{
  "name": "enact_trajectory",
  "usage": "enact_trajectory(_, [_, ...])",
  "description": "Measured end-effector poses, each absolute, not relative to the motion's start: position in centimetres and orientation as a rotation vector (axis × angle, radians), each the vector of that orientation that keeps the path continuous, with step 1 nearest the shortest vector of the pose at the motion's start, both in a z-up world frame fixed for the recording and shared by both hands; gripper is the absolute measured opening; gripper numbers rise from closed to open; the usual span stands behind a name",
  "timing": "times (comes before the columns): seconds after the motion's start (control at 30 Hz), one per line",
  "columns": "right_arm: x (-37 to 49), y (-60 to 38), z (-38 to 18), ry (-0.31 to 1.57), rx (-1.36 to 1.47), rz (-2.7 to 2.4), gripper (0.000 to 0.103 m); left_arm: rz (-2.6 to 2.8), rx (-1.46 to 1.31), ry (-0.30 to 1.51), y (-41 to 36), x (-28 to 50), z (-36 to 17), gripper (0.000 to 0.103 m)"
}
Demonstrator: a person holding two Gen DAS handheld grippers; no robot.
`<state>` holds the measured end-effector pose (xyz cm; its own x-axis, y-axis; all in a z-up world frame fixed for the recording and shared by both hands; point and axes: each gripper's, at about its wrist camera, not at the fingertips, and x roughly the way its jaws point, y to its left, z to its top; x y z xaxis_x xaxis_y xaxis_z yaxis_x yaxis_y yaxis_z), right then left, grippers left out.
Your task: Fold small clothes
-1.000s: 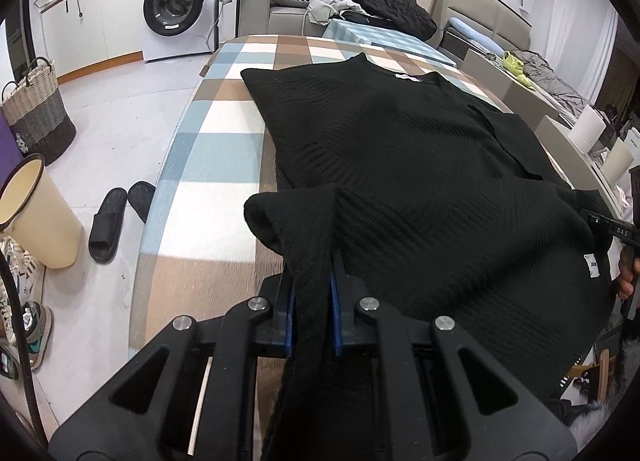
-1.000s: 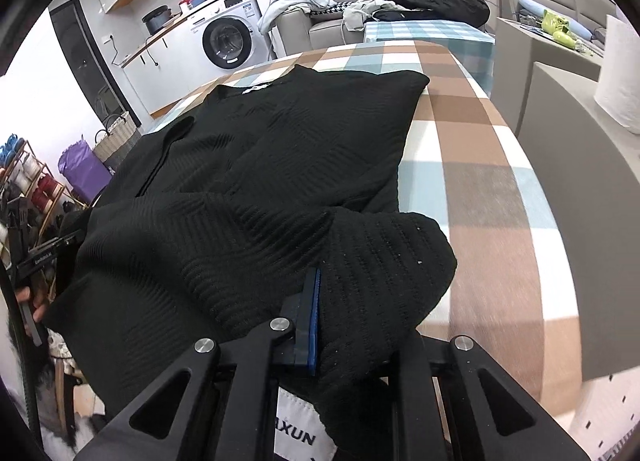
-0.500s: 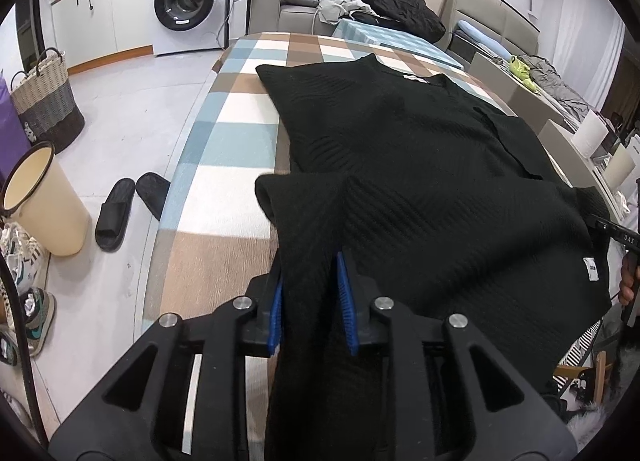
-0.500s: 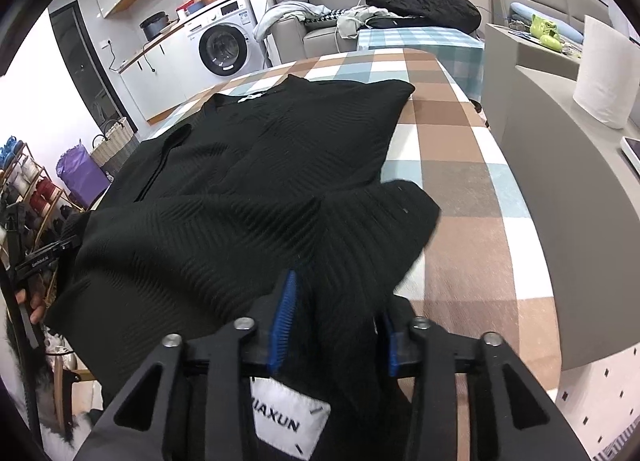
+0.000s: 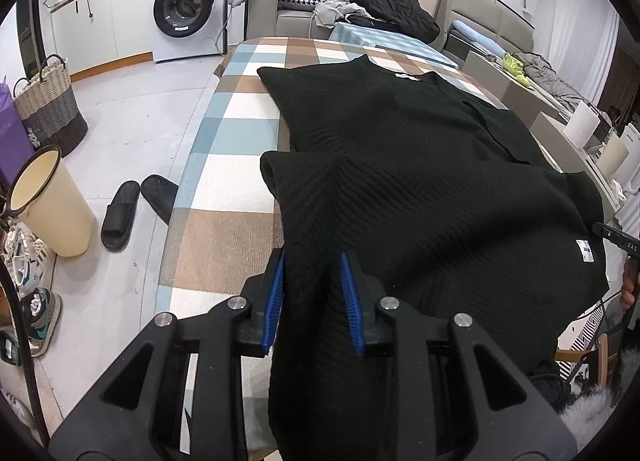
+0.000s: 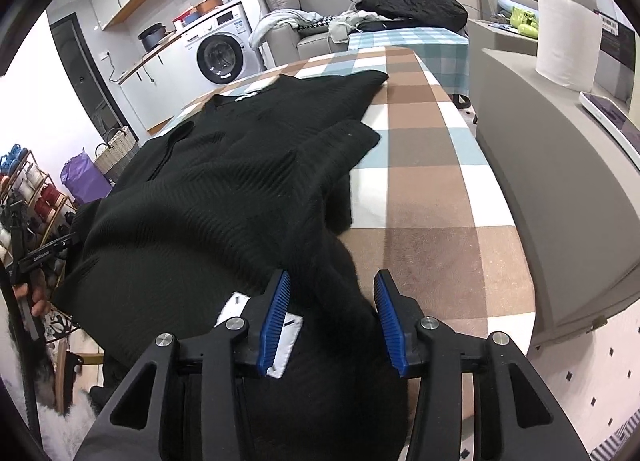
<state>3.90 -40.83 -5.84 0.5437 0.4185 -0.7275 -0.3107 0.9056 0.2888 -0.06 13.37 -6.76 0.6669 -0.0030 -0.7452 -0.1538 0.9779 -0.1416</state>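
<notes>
Both let go: left gripper (image 5: pixel 312 297) and right gripper (image 6: pixel 330 315) now spread open, a second ago clamped on the sweater (image 5: pixel 420 181). Hem laid mid-frame on the table (image 5: pixel 224 233); first fold apparently done.

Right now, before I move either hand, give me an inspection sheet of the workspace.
Surface: checked tablecloth, bare at the edges.
Job's things: black sweater spread flat, near hem folded over its body.
Clutter: nothing seen on the table.
Grippers: left gripper and right gripper both open, fabric lying loose between the jaws.
Cables: cord at the washing machine.
Surroundings: slippers, bin, basket.
</notes>
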Motion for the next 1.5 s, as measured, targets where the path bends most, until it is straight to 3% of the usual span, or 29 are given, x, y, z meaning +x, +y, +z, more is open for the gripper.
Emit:
enact_trajectory(0.43, [2.1, -39.8, -4.6, 0.855, 0.101, 0.477, 0.045, 0.058, -0.190, 0.840, 12.1, -1.0, -6.5, 0.024])
enact_trajectory(0.5, [2.3, -39.6, -4.6, 0.843, 0.092, 0.470, 0.043, 0.064, -0.205, 0.818, 12.4, -0.9, -6.5, 0.017])
enact_trajectory(0.53, [2.5, -39.5, -4.6, 0.834, 0.081, 0.460, 0.033, 0.072, -0.208, 0.805, 12.6, -0.8, -6.4, 0.005])
enact_trajectory(0.57, [2.7, -39.4, -4.6, 0.820, 0.067, 0.447, 0.016, 0.088, -0.211, 0.792, 12.7, -0.7, -6.3, 0.005])
enact_trajectory(0.63, [3.2, -39.3, -4.5, 0.812, 0.049, 0.430, 0.005, 0.093, -0.227, 0.755, 13.1, -0.7, -5.8, 0.005])
enact_trajectory(1.07, [9.1, -40.2, 1.7, 0.572, 0.181, 0.385, 0.004, 0.159, -0.292, 0.578, 17.2, 5.1, -0.8, 0.004])
enact_trajectory(1.33, [16.5, -38.0, -0.9, 0.683, 0.176, 0.255, 0.004, 0.209, -0.367, 0.682, 19.5, 12.9, -4.1, 0.005])
enact_trajectory(1.47, [17.6, -38.3, -3.2, 0.791, 0.208, 0.251, 0.013, 0.213, -0.376, 0.724, 19.3, 13.0, -5.3, 0.007])
enact_trajectory(1.5, [17.5, -38.6, -3.5, 0.797, 0.216, 0.262, 0.018, 0.211, -0.369, 0.725, 19.1, 12.8, -5.5, 0.015])
